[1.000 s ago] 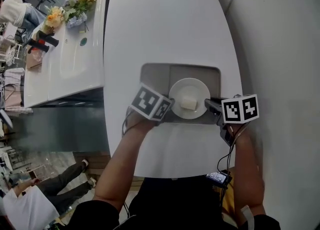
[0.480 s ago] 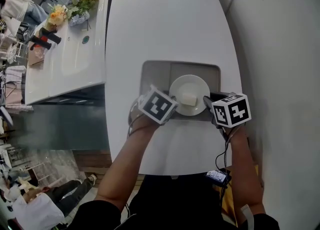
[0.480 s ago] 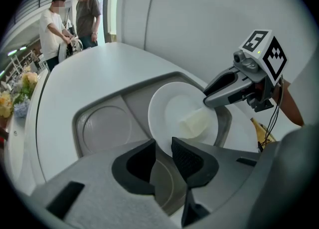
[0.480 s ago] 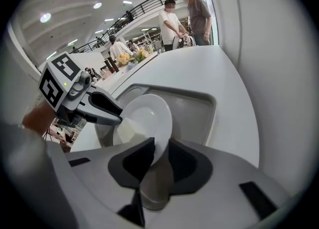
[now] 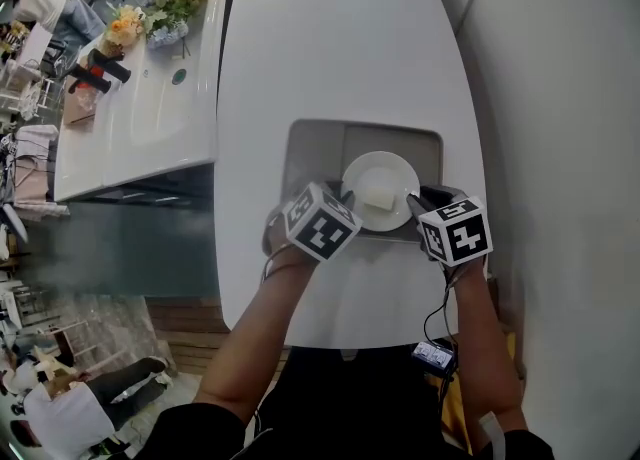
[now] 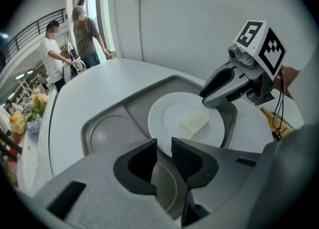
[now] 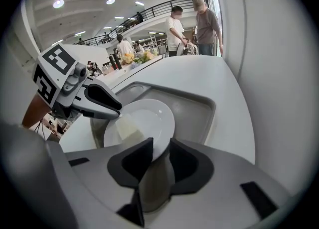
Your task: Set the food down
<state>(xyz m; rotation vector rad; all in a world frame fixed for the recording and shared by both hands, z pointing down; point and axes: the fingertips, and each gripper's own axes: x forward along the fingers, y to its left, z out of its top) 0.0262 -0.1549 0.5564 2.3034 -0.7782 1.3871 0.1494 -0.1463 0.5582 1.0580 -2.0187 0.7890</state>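
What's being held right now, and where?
Nothing is gripped: the plate sits on the tray, its rim between the right gripper's opening jaws; the left gripper's jaws stand apart.

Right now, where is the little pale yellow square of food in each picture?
Head view: the pale yellow square of food sits a little right of the picture's centre.
Left gripper view: right of centre, a bit below the middle.
Right gripper view: left of centre, a bit below the middle.
Shared landmark: the round white plate under it, which sits in the grey plastic tray.
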